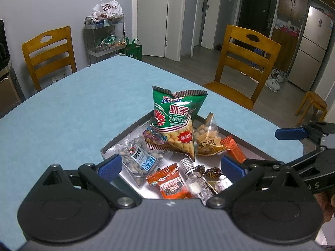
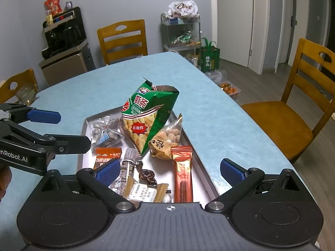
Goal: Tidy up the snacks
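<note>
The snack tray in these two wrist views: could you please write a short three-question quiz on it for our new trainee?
1. True or false: the green prawn-cracker bag stands upright in the tray.
2. What state are the left gripper and right gripper in?
3. Which lies nearest the tray's right rim in the right wrist view: A) seed packet, B) long red bar, C) clear vial?

Key: 1 true; 2 both open, holding nothing; 3 B.
</note>
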`<state>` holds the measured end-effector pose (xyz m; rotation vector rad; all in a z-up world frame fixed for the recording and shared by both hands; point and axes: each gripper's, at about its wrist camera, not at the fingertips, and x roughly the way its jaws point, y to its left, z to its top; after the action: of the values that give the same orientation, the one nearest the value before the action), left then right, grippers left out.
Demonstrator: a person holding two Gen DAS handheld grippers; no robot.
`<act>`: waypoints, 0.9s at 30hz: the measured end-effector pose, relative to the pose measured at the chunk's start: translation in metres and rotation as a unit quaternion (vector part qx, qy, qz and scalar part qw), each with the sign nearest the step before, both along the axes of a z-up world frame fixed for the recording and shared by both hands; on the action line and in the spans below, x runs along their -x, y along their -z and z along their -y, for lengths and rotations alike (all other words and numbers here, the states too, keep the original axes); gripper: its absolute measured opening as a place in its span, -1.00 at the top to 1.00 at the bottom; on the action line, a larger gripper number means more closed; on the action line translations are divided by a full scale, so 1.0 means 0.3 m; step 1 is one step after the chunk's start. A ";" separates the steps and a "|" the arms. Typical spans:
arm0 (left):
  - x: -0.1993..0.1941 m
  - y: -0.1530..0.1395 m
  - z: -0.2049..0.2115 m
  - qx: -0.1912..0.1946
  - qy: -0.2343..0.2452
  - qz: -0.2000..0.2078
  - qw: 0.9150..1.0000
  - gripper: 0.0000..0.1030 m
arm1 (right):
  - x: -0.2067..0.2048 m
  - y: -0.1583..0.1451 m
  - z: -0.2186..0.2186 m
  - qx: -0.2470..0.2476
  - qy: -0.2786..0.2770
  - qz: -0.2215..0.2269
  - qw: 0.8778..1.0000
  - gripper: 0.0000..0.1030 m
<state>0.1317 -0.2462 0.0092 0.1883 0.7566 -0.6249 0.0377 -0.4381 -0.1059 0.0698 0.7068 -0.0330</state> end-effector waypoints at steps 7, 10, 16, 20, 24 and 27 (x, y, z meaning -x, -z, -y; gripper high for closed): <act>-0.002 -0.001 -0.005 0.000 0.000 -0.005 1.000 -0.98 | 0.009 -0.001 -0.006 0.004 0.000 0.002 1.000 -1.00; -0.001 -0.001 -0.009 -0.001 -0.003 -0.005 1.000 -0.98 | 0.011 -0.003 -0.005 0.005 0.000 0.002 1.000 -1.00; -0.003 0.000 -0.017 -0.003 -0.006 -0.002 1.000 -0.98 | 0.017 -0.002 -0.008 0.007 -0.001 -0.001 1.000 -1.00; -0.003 -0.002 -0.019 -0.004 -0.006 0.001 1.000 -0.98 | 0.022 -0.002 -0.011 0.008 -0.002 -0.001 1.000 -1.00; -0.001 -0.004 -0.018 -0.011 -0.016 0.017 1.000 -0.99 | 0.022 -0.002 -0.012 0.010 -0.003 -0.001 1.000 -1.00; -0.004 -0.003 -0.023 -0.006 -0.018 0.014 1.000 -0.99 | 0.024 -0.005 -0.017 0.014 -0.004 -0.003 1.000 -1.00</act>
<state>0.1330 -0.2393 0.0099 0.1926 0.7356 -0.5825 0.0305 -0.4328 -0.1044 0.0410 0.7121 -0.0361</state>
